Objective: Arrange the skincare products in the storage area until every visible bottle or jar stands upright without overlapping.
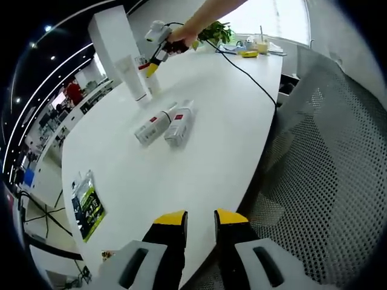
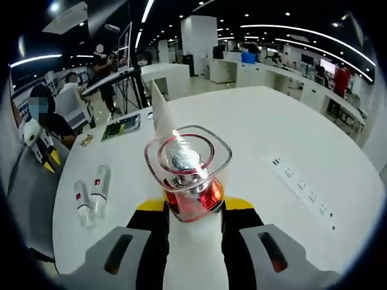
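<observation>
Jar point(image 2: 189, 175) with clear squarish lid and red base clamped between yellow-tipped jaws of right gripper point(image 2: 193, 208), upright, lid facing camera, raised just above white table point(image 2: 290, 121). Behind jar, tall white tube point(image 2: 159, 112) standing upright, partly hidden by lid. Two white bottles point(image 2: 92, 194) with red labels lying flat on tabletop to view's left, side by side and parallel, close together; cannot tell whether touching. Dark leaflet point(image 2: 123, 126) flat on table beyond. Power strip point(image 2: 302, 188) set into tabletop on view's right. People point(image 2: 60, 112) at table's far edge, office room behind.

Left gripper point(image 1: 199, 220) low over near table edge, jaws apart with narrow gap, nothing between them. Same two bottles point(image 1: 164, 124) lying flat mid-table in left gripper view, well apart from left gripper. Farther back, white tube point(image 1: 133, 77) upright, with a tall white box point(image 1: 115, 39) standing behind it. Right gripper point(image 1: 152, 66) seen just beside tube in left gripper view, held by a hand point(image 1: 181, 39), cable point(image 1: 242, 69) trailing across table. Green-and-black leaflet point(image 1: 87, 205) near table's left edge. Potted plant point(image 1: 216, 31) and small items at far end. Mesh chair back point(image 1: 326, 181) on view's right.
</observation>
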The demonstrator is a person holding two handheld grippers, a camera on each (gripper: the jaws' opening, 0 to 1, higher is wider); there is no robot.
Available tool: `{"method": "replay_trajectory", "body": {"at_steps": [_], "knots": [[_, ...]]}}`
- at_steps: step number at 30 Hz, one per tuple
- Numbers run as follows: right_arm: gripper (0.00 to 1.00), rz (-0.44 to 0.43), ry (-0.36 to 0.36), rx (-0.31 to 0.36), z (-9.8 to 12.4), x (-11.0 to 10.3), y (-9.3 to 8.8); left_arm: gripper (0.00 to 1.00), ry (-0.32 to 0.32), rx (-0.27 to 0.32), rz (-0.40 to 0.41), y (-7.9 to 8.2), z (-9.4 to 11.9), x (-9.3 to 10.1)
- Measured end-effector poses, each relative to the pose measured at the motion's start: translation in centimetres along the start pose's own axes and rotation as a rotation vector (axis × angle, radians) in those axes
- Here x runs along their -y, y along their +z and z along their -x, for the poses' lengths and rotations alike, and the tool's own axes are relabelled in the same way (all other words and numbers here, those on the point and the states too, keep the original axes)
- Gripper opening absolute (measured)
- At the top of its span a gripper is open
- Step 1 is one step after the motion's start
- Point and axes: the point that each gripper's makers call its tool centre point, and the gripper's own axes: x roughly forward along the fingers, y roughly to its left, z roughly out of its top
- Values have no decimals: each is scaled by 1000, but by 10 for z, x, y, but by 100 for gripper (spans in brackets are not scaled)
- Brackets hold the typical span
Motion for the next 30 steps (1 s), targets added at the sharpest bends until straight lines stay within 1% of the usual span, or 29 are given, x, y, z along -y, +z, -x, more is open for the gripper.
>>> {"method": "replay_trajectory", "body": {"at_steps": [4, 13, 26, 30], "knots": [[30, 12, -4, -5, -2, 1, 0, 19, 4, 4, -3, 1, 0, 0], [30, -18, -38, 13, -5, 1, 2, 19, 7, 5, -3, 1, 0, -1], [30, -30, -55, 9, -9, -2, 5, 19, 23, 13, -4, 2, 1, -4], [30, -40, -67, 16, -11, -3, 7, 19, 27, 16, -4, 3, 2, -4]]}}
